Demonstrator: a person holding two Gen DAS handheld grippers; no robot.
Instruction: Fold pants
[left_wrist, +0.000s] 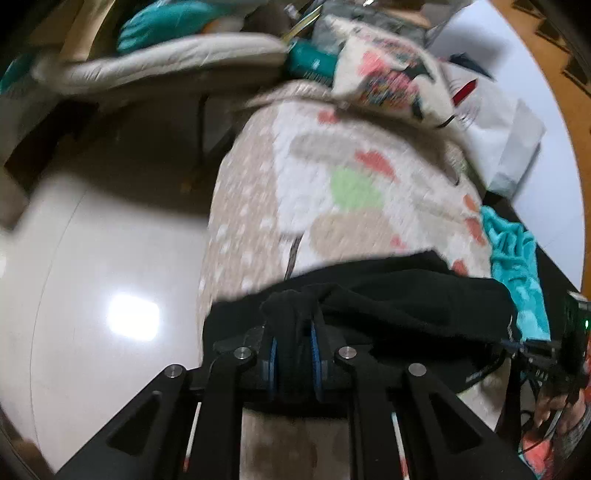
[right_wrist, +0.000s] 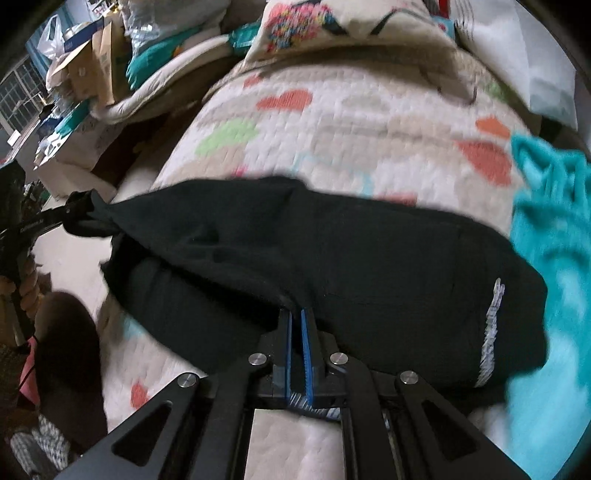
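Observation:
Black pants (right_wrist: 332, 251) lie across a quilted bed cover (right_wrist: 332, 122) with coloured heart patches. A white printed stripe runs down them near the right. My right gripper (right_wrist: 296, 317) is shut on the near edge of the pants, blue pads pinching the cloth. My left gripper (left_wrist: 294, 332) is shut on a bunched end of the pants (left_wrist: 388, 295), with cloth between its blue pads. In the right wrist view the left gripper (right_wrist: 79, 218) holds the pants' left end stretched out over the bed's edge.
A teal cloth (right_wrist: 554, 240) lies on the bed right of the pants. A patterned pillow (right_wrist: 332, 26) lies at the far end. Cardboard boxes and clutter (right_wrist: 85, 70) stand at the far left. A glossy floor (left_wrist: 110, 277) is left of the bed.

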